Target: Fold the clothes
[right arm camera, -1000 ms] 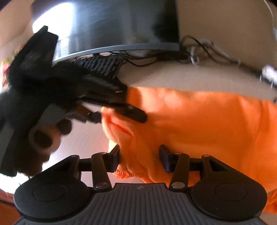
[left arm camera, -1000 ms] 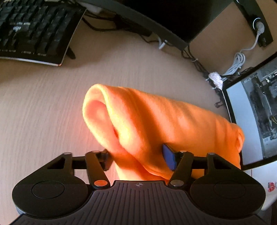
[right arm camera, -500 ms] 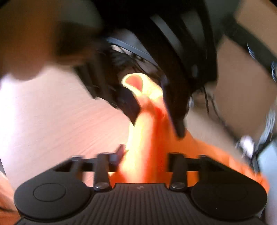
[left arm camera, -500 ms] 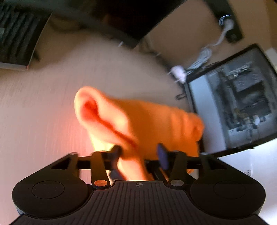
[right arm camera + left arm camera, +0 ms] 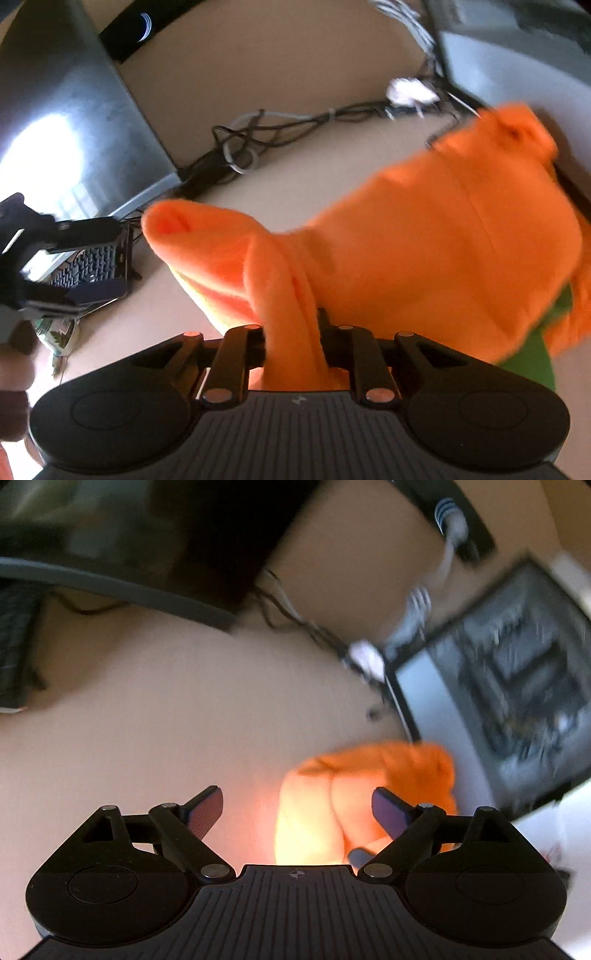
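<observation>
An orange fleece garment (image 5: 424, 236) lies bunched on the light wooden desk. My right gripper (image 5: 291, 332) is shut on a fold of it, and the cloth stretches away to the upper right. In the left wrist view the garment (image 5: 369, 775) sits low and right of centre, partly between the fingers. My left gripper (image 5: 297, 805) is open and holds nothing. The left gripper also shows at the left edge of the right wrist view (image 5: 62, 258). The left wrist view is blurred.
A monitor (image 5: 66, 110) and a tangle of cables (image 5: 258, 133) stand at the back of the desk. A keyboard (image 5: 92, 266) lies at the left. A second screen (image 5: 517, 686) stands at the right. Something green (image 5: 535, 354) lies under the garment.
My left gripper has opened and let go of the orange garment, and has pulled back from it. My right gripper has closed on a fold of the garment and swung to the right.
</observation>
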The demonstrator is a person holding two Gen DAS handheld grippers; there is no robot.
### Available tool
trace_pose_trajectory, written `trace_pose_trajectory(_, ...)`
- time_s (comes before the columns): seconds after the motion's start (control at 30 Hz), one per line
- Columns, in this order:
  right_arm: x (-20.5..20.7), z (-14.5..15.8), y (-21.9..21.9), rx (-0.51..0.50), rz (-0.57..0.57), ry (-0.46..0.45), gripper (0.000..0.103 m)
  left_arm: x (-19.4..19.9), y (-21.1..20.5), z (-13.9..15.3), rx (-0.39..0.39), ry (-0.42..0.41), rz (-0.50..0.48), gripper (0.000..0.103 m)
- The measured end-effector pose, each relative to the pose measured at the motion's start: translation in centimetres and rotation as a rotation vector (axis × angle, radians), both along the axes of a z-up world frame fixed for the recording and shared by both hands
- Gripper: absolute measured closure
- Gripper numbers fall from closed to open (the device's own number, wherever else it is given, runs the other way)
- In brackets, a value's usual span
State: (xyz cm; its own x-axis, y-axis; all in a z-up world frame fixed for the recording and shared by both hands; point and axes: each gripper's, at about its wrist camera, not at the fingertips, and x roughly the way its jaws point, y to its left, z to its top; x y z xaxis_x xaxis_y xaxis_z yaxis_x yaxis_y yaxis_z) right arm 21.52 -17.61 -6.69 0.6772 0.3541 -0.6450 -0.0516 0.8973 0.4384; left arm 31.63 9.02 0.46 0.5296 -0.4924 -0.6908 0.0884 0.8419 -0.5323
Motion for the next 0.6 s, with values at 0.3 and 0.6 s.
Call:
trace_pose_trajectory(0.3, -0.6, 0.2, -3.9, -0.199, 0.034, -0.07, 0.064, 3.0, -7.9, -0.8, 0.132, -0.023, -0.123, 0.009)
trace_pose_trajectory(0.6, -4.5, 1.6, -0.5, -0.641, 0.14, -0.364, 0.05, 6.5, -10.8, -4.2, 0.171, 0.106, -0.132, 0.008)
